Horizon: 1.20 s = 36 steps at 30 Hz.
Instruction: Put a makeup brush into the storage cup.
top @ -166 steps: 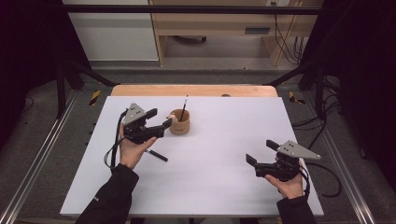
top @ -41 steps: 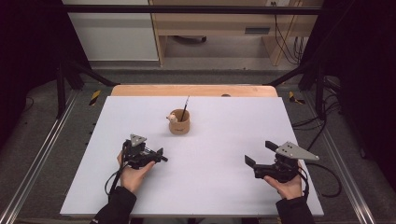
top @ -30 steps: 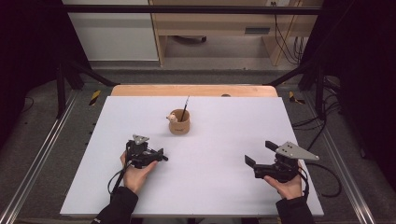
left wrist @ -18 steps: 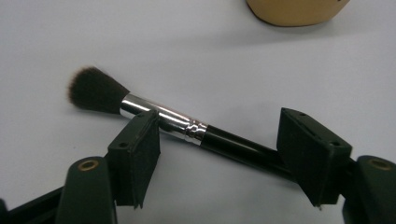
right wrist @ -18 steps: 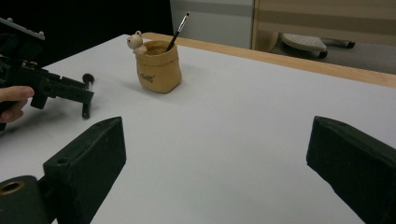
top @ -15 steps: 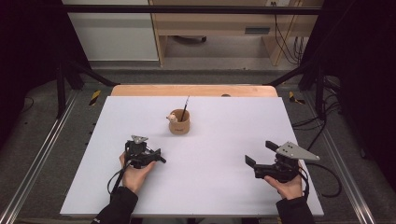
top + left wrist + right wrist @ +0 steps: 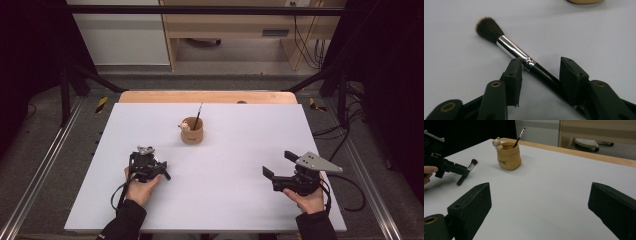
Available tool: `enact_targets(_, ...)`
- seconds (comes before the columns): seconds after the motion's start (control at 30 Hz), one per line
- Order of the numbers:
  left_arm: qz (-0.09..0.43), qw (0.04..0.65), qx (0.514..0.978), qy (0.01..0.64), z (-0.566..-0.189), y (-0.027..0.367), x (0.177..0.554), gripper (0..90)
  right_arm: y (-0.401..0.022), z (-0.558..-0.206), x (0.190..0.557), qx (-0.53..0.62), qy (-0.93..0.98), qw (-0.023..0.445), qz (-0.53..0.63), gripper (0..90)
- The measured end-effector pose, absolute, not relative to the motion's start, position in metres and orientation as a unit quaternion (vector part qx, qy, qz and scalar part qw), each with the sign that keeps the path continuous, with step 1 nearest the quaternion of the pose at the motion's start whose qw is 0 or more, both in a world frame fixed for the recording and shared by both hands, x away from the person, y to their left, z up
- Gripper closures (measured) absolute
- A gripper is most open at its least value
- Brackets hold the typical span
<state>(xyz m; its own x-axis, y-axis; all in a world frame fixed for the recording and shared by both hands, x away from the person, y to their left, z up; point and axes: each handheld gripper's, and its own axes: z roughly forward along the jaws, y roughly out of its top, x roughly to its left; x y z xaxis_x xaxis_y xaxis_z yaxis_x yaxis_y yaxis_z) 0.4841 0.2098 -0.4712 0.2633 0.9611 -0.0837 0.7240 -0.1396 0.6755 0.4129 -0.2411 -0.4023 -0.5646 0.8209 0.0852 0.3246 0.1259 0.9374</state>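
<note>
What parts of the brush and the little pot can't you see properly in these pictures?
- Brush: in the left gripper view the handle's end is hidden behind the left gripper.
- Brush in the high view: too small, mostly under the gripper.
- Pot: its inside is hidden by its wall; the printing is too small to read.

The left hand (image 7: pixel 141 186), in a dark sleeve, grips the black two-jaw left gripper (image 7: pixel 159 170) from behind and holds it low, jaws tilted down to the surface. Its jaws have just been closing and stand partly closed around a slim handle, one pad (image 7: pixel 515 72) touching it, the other just beside it. The right hand (image 7: pixel 309 199) holds the black right gripper (image 7: pixel 280 164), topped by its grey three-cornered plate, level, its jaws spread wide apart with nothing between them.
</note>
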Motion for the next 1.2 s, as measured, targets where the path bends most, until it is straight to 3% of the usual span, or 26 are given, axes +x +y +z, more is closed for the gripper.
enact_targets(0.3,0.176,0.314,0.736,0.573,-0.470,0.216,0.483,61.1,-0.241,-0.402,0.413,0.402,0.712,0.237,0.525,5.6)
enact_targets(1.2,0.158,0.299,0.766,0.547,-0.466,0.225,0.481,74.1,-0.241,-0.402,0.413,0.402,0.712,0.235,0.525,5.7)
